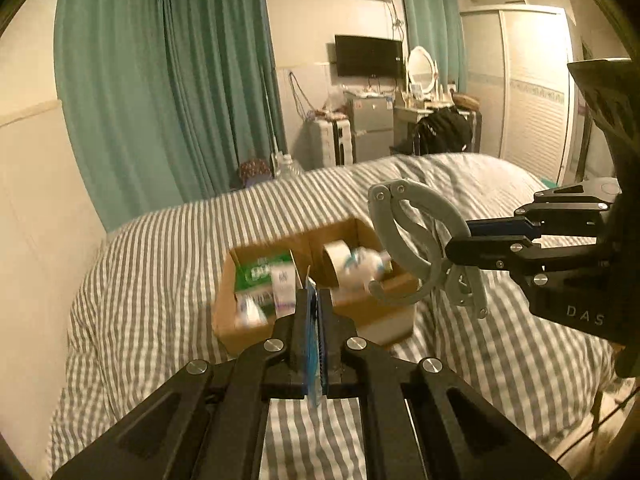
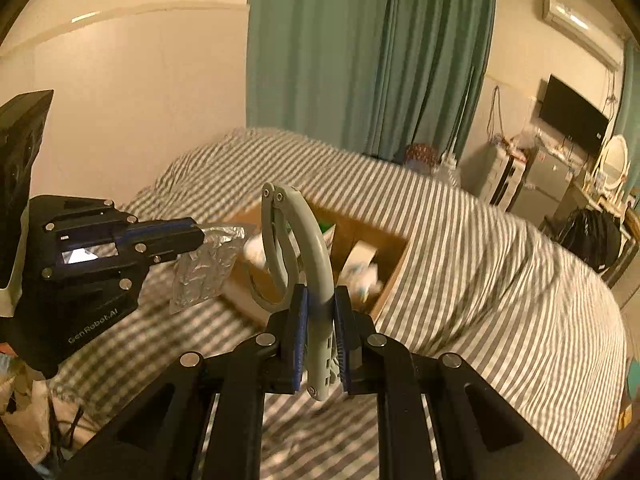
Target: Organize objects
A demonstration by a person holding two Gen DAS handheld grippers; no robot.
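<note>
Cardboard box (image 1: 256, 332) sits on the striped bed (image 1: 160, 264), open at the top, split by a divider into two compartments. The one on the left in the left wrist view holds green-and-white packets (image 1: 264, 276); the other holds a roll of tape (image 1: 334, 258) and some blurred white things I can't make out.

Both grippers hang above and on the near side of the box, each with something in it. The left gripper (image 1: 314, 308) has its jaws pressed together on a thin clear plastic packet (image 2: 208, 258), seen edge-on from its own camera and as a crinkled, see-through sheet from the other side. The right gripper (image 2: 322, 312) has its jaws pinched on a grey curved clip (image 2: 314, 248), a hinged, hook-shaped piece gripped near its lower end, with its long axis running up and forward from the jaws toward the box.

What matters for the coming move, as I judge it, is that the box lies forward of and below both sets of jaws. The clip's free end already overhangs the tape compartment, so the right hand looks nearer to a drop. The packet hangs just short of the box's near wall, toward the packets' side, and would need carrying a little further forward before letting go. Motion blur over the box makes its contents hard to read.
</note>
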